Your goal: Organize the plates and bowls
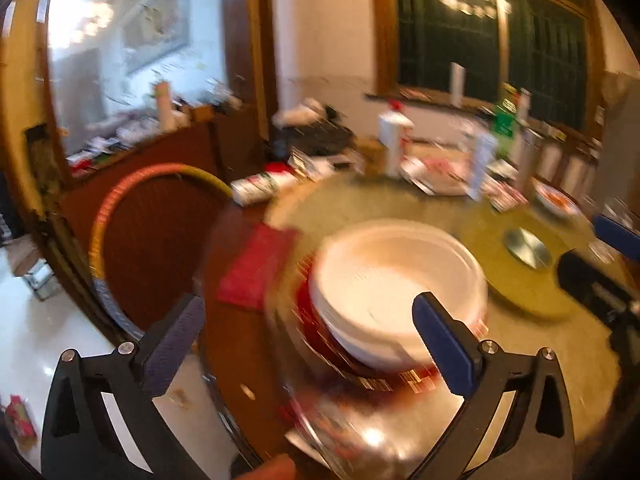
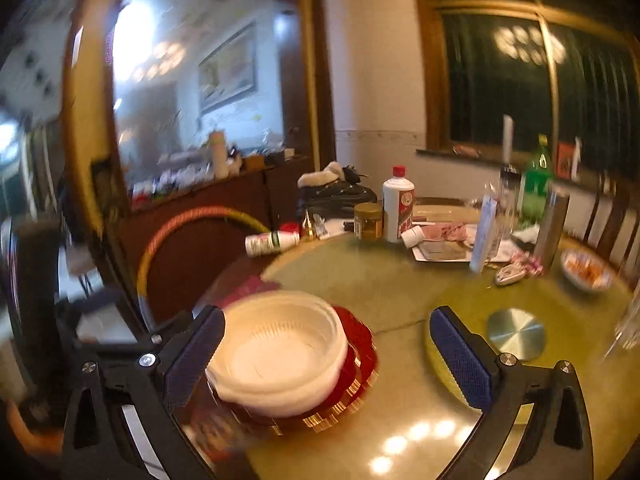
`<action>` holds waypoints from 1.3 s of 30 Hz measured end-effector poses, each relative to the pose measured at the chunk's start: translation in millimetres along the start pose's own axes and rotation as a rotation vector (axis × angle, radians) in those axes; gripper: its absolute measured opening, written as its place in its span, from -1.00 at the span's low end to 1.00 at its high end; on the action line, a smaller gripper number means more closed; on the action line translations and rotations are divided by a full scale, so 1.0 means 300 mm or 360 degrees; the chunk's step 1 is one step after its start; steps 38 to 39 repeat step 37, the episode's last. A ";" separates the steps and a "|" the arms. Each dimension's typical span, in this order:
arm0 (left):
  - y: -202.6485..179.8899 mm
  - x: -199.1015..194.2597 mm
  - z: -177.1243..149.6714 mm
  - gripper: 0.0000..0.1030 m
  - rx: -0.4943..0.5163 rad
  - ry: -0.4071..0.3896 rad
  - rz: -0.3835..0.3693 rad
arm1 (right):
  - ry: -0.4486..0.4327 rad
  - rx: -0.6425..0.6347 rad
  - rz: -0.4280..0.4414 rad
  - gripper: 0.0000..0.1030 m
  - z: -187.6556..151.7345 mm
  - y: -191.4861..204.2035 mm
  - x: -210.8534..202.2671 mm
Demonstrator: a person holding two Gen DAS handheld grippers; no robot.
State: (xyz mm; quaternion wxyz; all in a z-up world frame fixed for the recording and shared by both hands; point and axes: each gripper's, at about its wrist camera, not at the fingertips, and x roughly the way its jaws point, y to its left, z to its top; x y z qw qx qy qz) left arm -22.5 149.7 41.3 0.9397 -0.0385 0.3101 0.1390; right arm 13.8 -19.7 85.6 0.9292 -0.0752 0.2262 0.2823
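A stack of white bowls [image 1: 396,288] sits on a stack of red plates with gold rims [image 1: 320,340] near the round table's front edge. It also shows in the right wrist view, bowls [image 2: 280,356] on red plates [image 2: 360,344]. My left gripper [image 1: 304,340] is open, its jaws either side of the stack, above and short of it. My right gripper [image 2: 332,360] is open and empty, with the bowls between its fingers toward the left finger [image 2: 192,360]. The right gripper also shows at the right edge of the left wrist view [image 1: 600,264].
The table has a glass turntable [image 2: 400,280] with a metal hub [image 2: 516,332]. At the back stand a white bottle [image 2: 398,204], a jar [image 2: 368,220], a green bottle [image 2: 538,184], a tall tumbler [image 2: 554,220] and a dish of food [image 2: 586,270]. A red cloth [image 1: 256,268] and a chair [image 1: 160,240] lie left.
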 end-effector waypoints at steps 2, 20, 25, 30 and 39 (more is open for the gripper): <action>-0.025 0.011 -0.028 1.00 0.0016 0.0062 -0.0037 | 0.0053 -0.0067 0.0015 1.00 -0.047 0.000 -0.019; -0.087 0.069 -0.083 1.00 0.0096 0.0238 -0.0020 | 0.0433 -0.0214 0.0043 1.00 -0.192 -0.002 0.057; -0.090 0.076 -0.083 1.00 0.0101 0.0269 -0.0071 | 0.0468 -0.0188 0.0044 1.00 -0.193 -0.008 0.078; -0.095 0.077 -0.082 1.00 0.0093 0.0284 -0.0116 | 0.0476 -0.0184 0.0034 1.00 -0.188 -0.012 0.080; -0.099 0.084 -0.069 1.00 0.0077 0.0300 -0.0136 | 0.0487 -0.0188 0.0025 1.00 -0.185 -0.014 0.087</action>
